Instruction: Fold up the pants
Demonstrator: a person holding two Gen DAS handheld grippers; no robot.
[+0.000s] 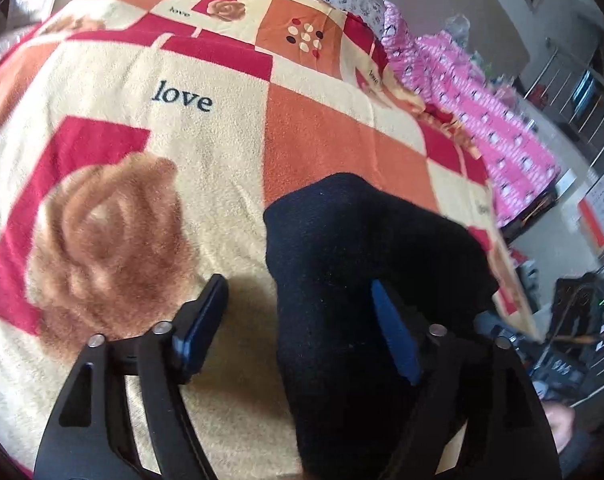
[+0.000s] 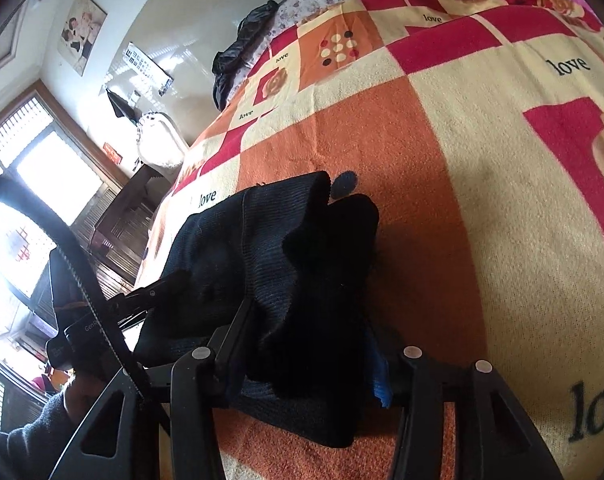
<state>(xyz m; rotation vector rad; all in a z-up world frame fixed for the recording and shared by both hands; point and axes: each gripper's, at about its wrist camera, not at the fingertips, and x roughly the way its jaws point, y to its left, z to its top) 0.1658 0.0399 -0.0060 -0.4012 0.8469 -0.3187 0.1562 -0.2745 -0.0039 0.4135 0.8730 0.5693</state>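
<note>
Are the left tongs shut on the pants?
No: the left tongs gape wide, with the pants lying loose between the fingers.

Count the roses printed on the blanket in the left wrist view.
3: a big rose beside the left gripper, a small rose at the far end, and a blurred rose far left. The pants may hide more.

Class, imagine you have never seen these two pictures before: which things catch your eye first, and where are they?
First the blanket covering the bed, checked in red, orange and cream with roses and the word "love". Next the black pants, bunched low in the middle of both views, draped between each gripper's jaws. Then the pink quilt heaped along the bed's far edge.
</note>
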